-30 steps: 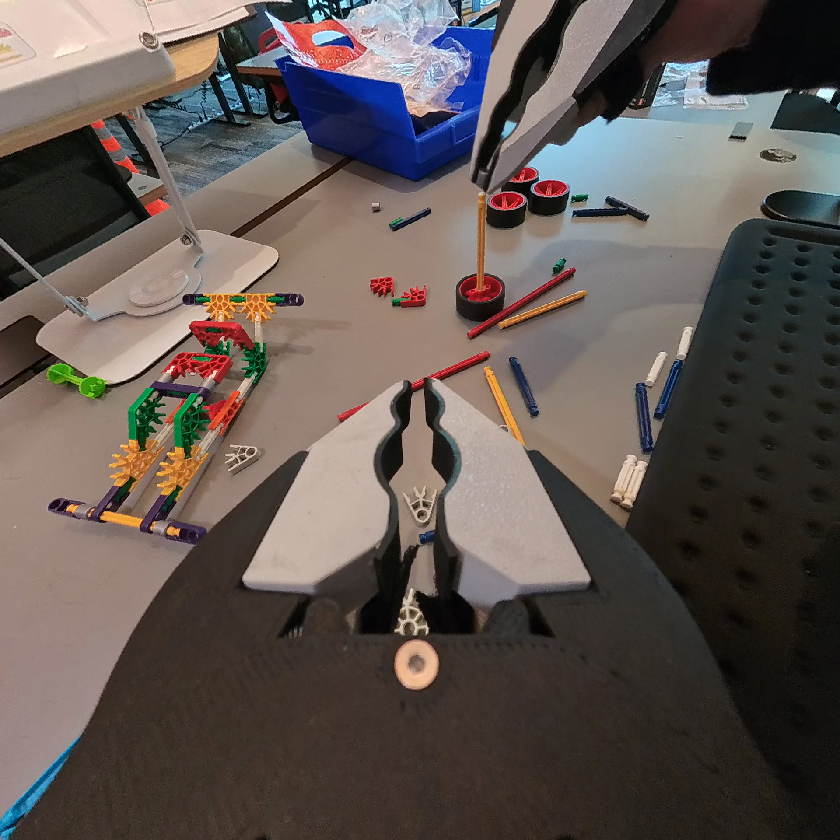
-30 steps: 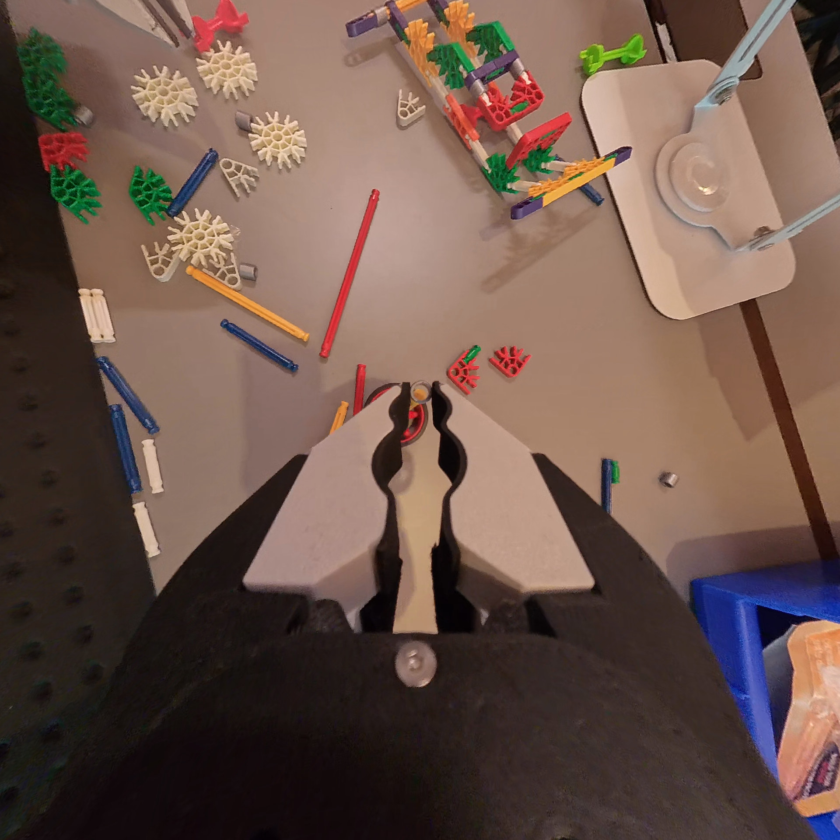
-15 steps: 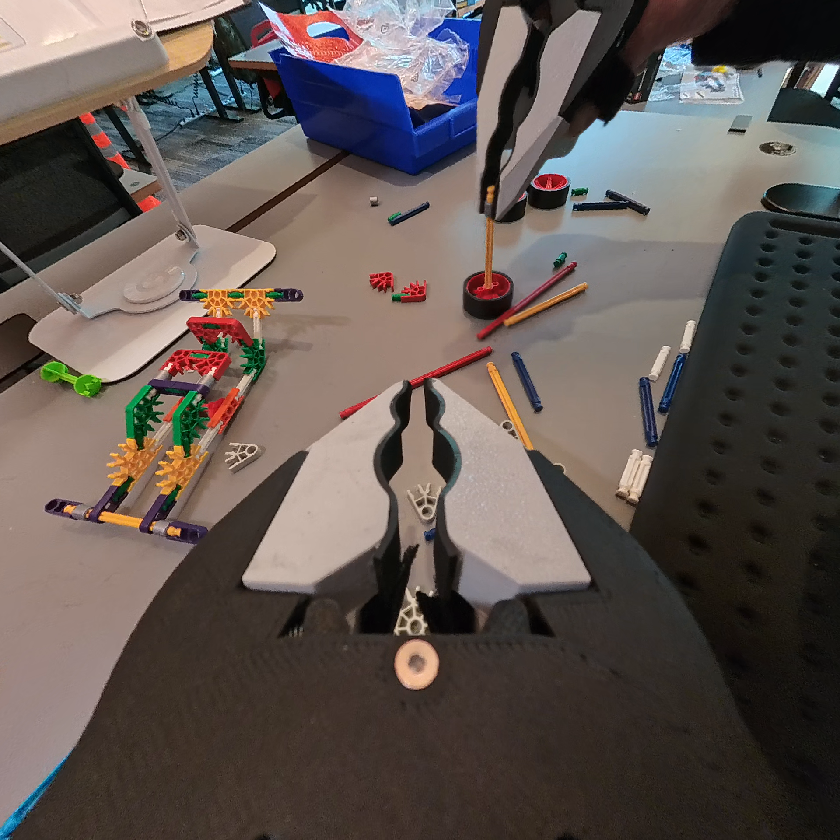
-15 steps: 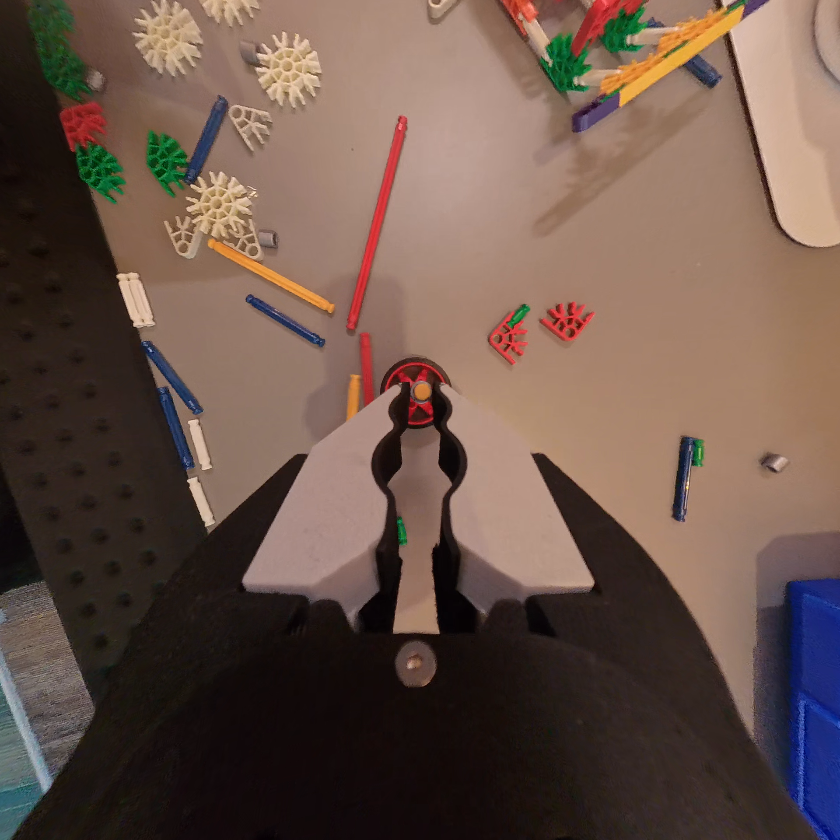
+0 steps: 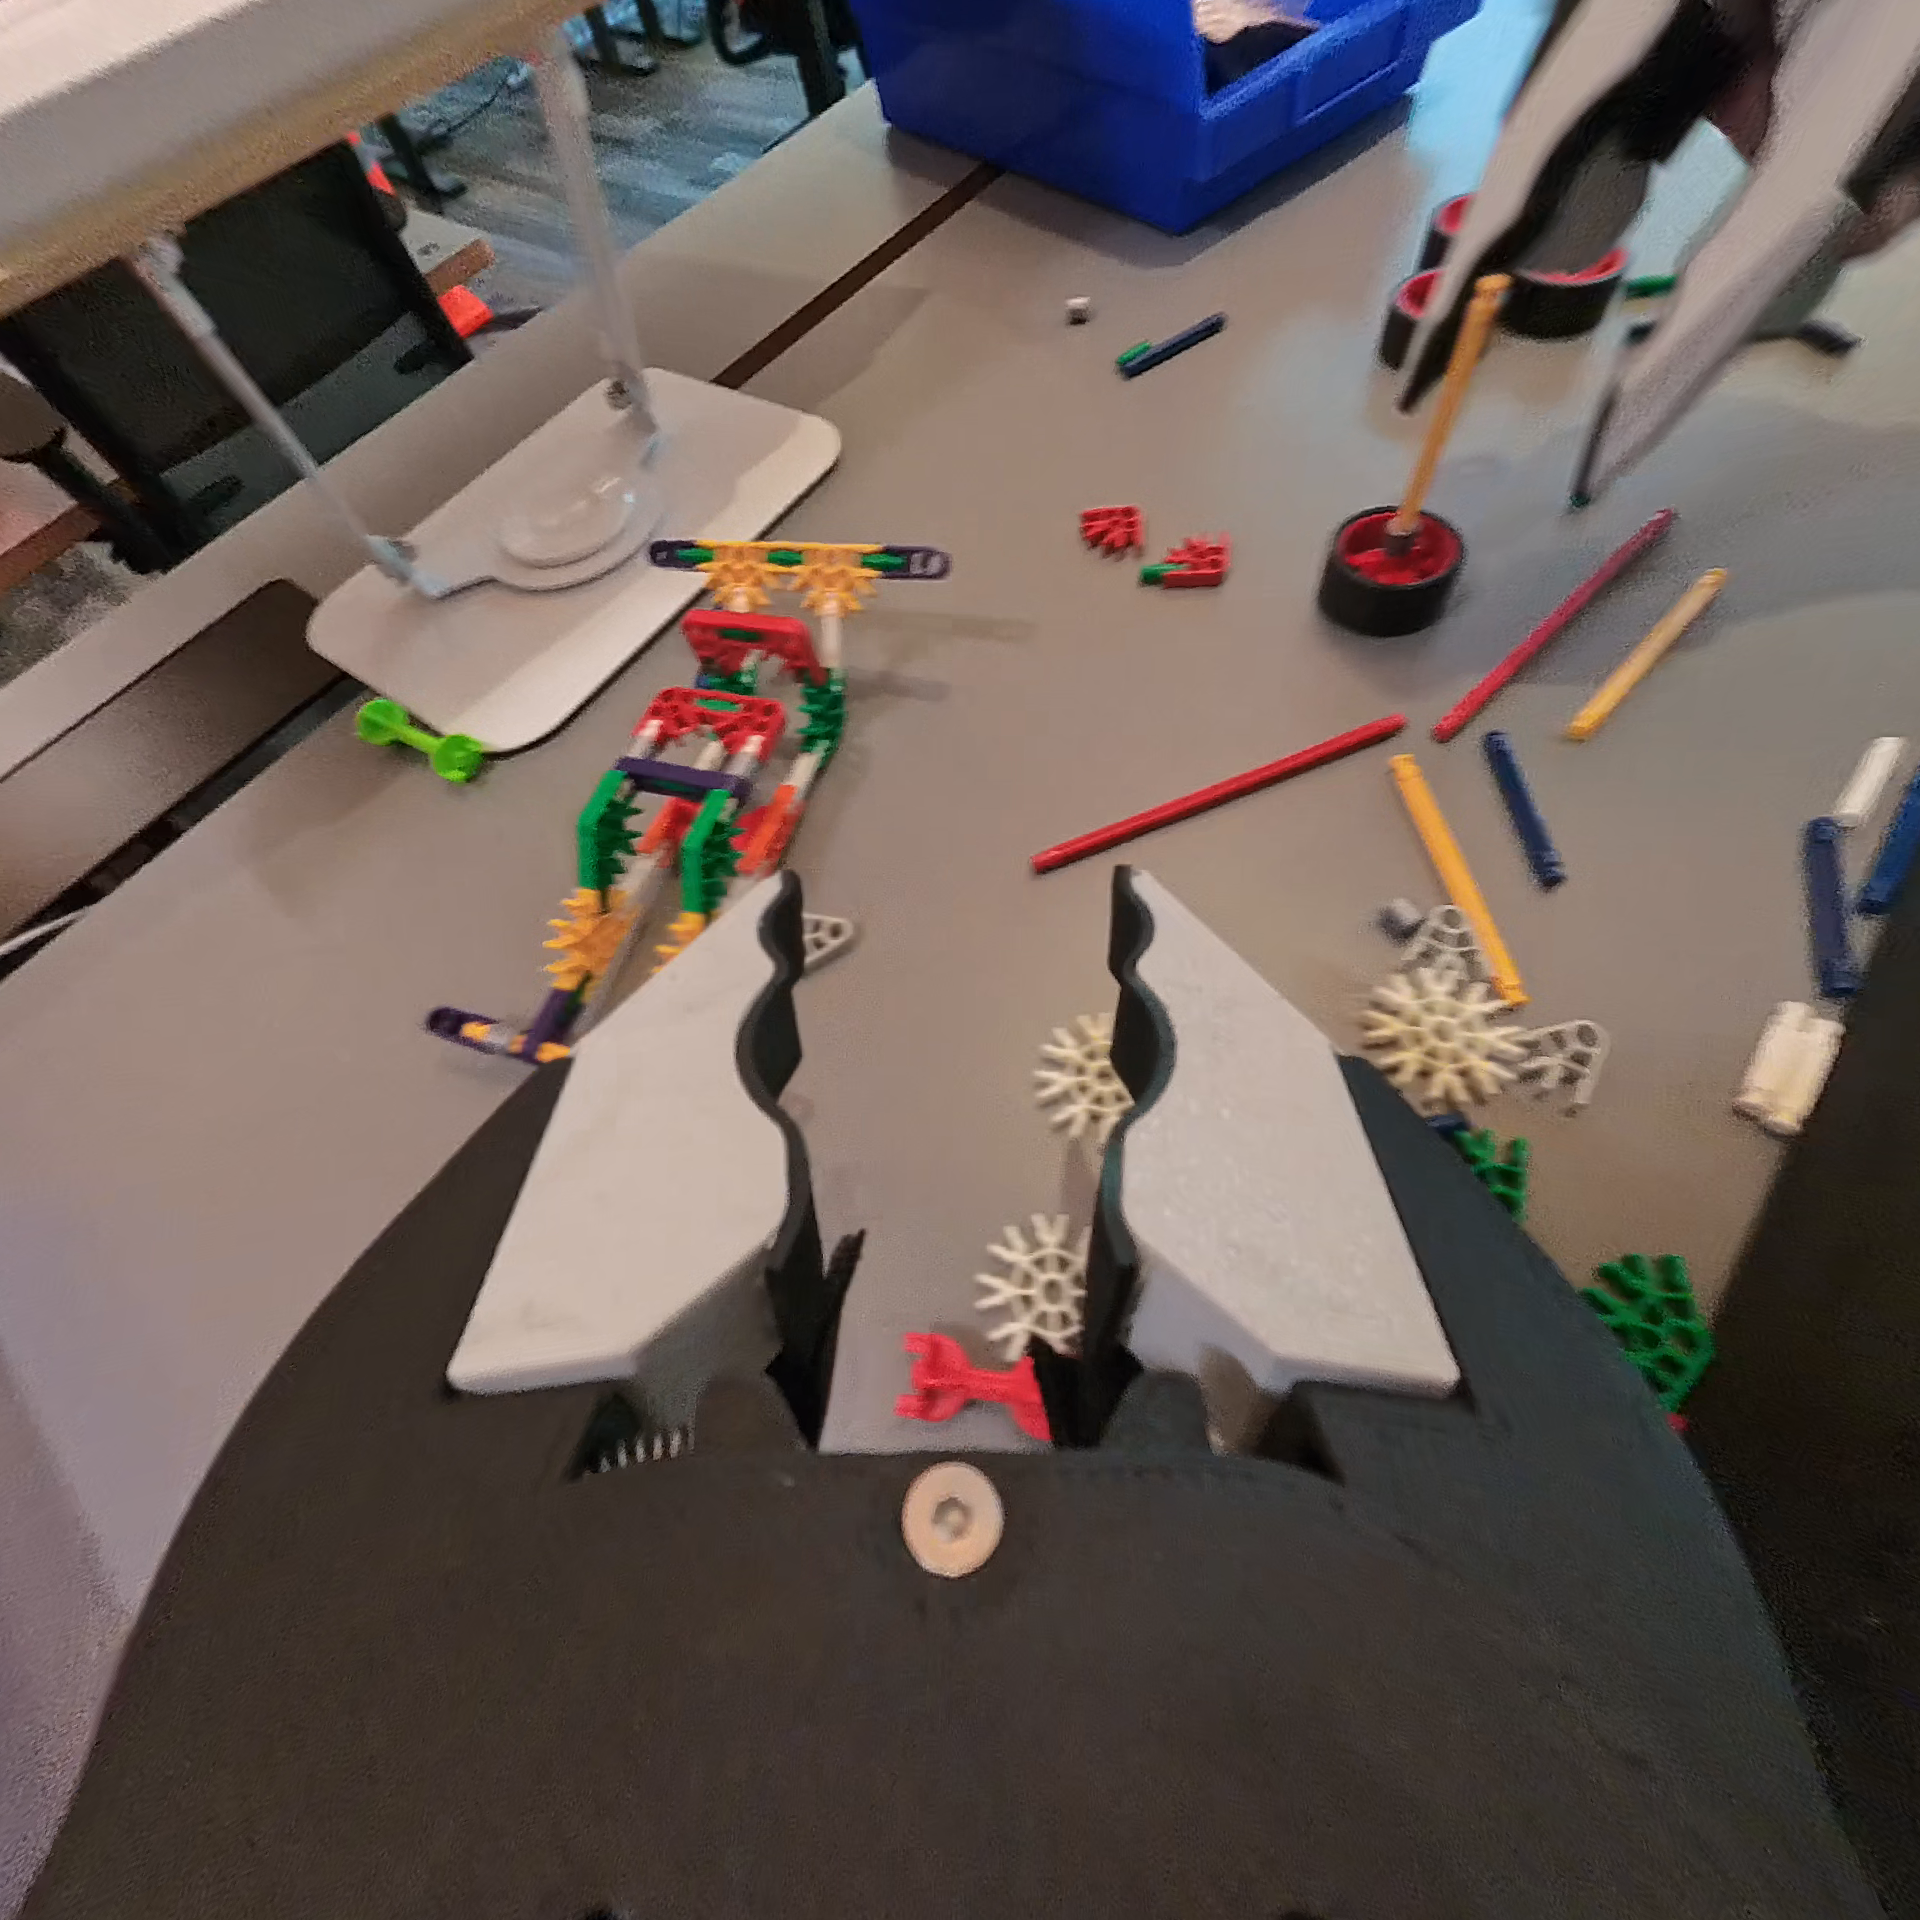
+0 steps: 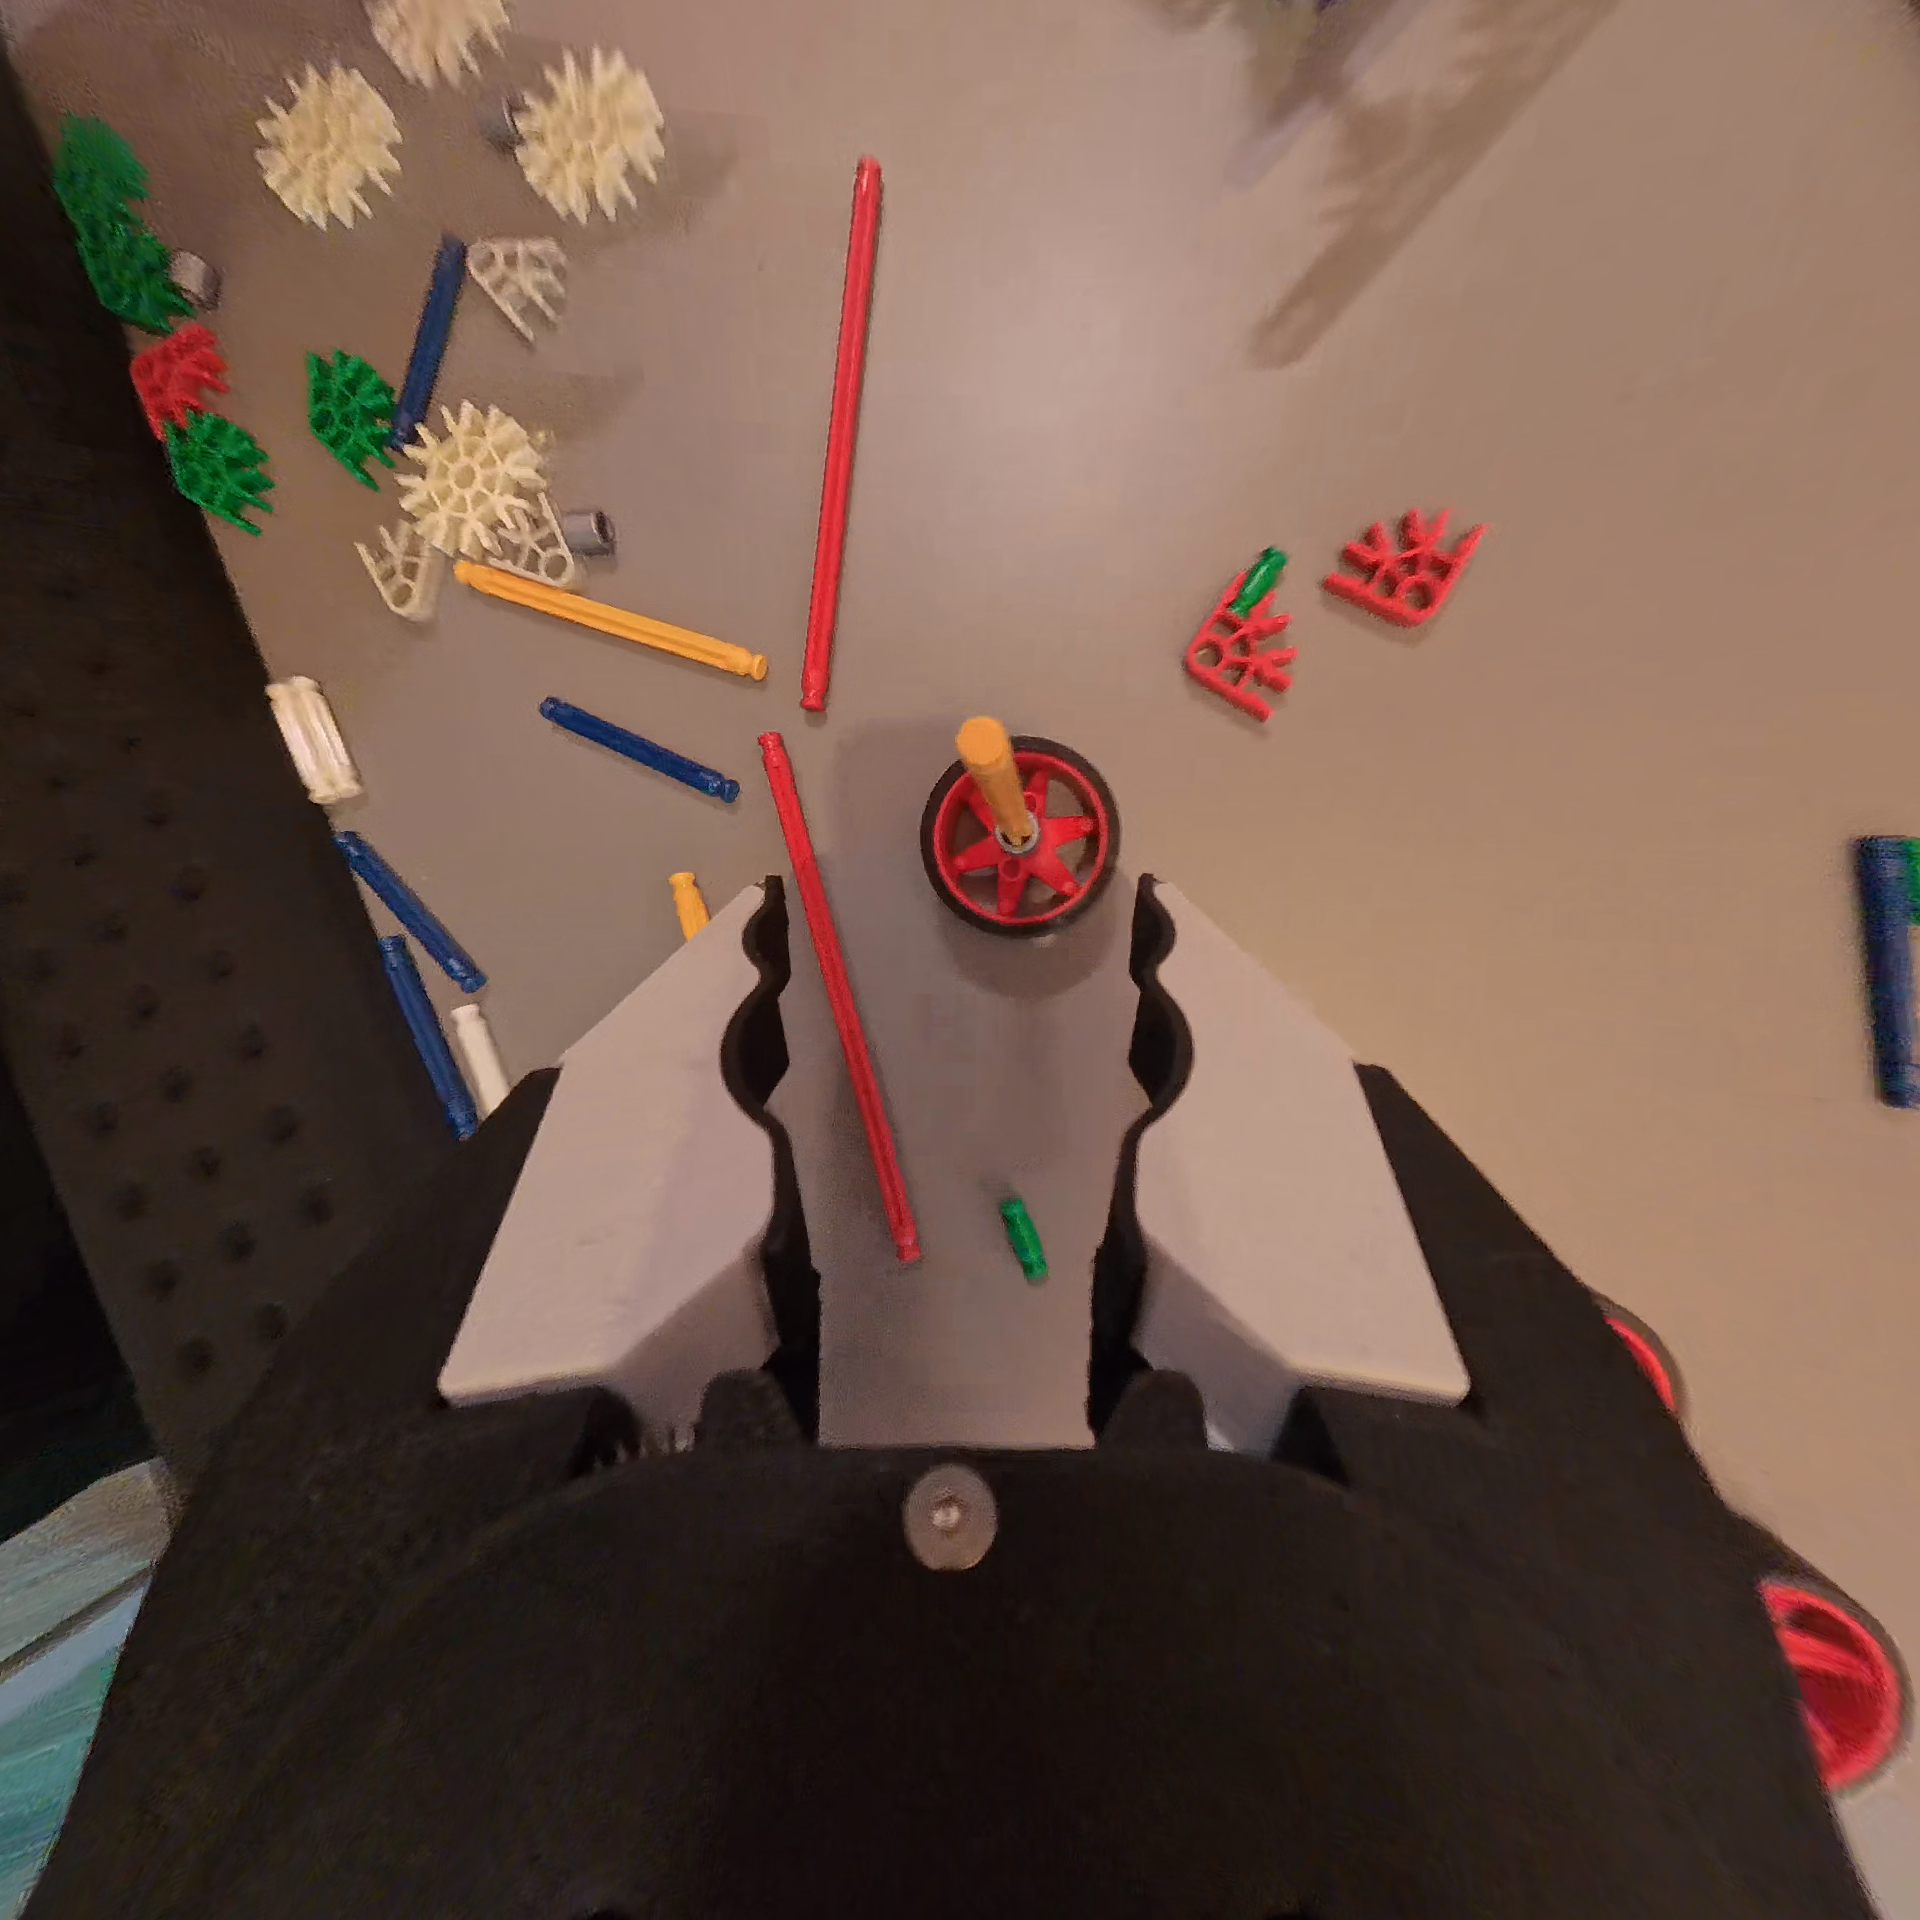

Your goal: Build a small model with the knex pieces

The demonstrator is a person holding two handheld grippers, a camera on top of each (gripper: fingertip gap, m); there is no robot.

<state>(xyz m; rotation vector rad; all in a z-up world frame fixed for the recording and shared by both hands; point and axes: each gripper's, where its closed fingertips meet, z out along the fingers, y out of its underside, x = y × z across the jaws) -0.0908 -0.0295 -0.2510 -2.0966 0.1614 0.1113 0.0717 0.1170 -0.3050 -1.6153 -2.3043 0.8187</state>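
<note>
A black wheel with a red hub (image 6: 1049,878) lies flat on the grey table (image 6: 1455,935), with a yellow rod (image 6: 992,769) standing upright in its hub. My right gripper (image 6: 956,888) is open above it, tips just short of the wheel, holding nothing. A long red rod (image 6: 842,997) and a small green piece (image 6: 1023,1236) lie on the table between its fingers. In the left wrist view the wheel (image 5: 1392,571) and rod (image 5: 1444,405) stand at the upper right under the right gripper (image 5: 1501,447). My left gripper (image 5: 956,894) is open and empty over white snowflake connectors (image 5: 1081,1070) and a red connector (image 5: 966,1387).
A built multicoloured frame (image 5: 717,769) lies left of the left gripper, by a white stand base (image 5: 582,561). A blue bin (image 5: 1143,94) stands at the back. Loose rods and connectors (image 6: 613,618) are scattered about. A black perforated mat (image 6: 125,831) borders the pieces. More wheels (image 6: 1829,1683) lie near the right gripper. My hands' fingertips stand some 25 cm from each other. Between my left fingertips and the red connector (image 5: 966,1387) there is roughly 12 cm.
Both grippers have opened. The right one has let go of the yellow rod, which stays upright in the wheel, and has drawn back. The left view now looks down on white connectors.
</note>
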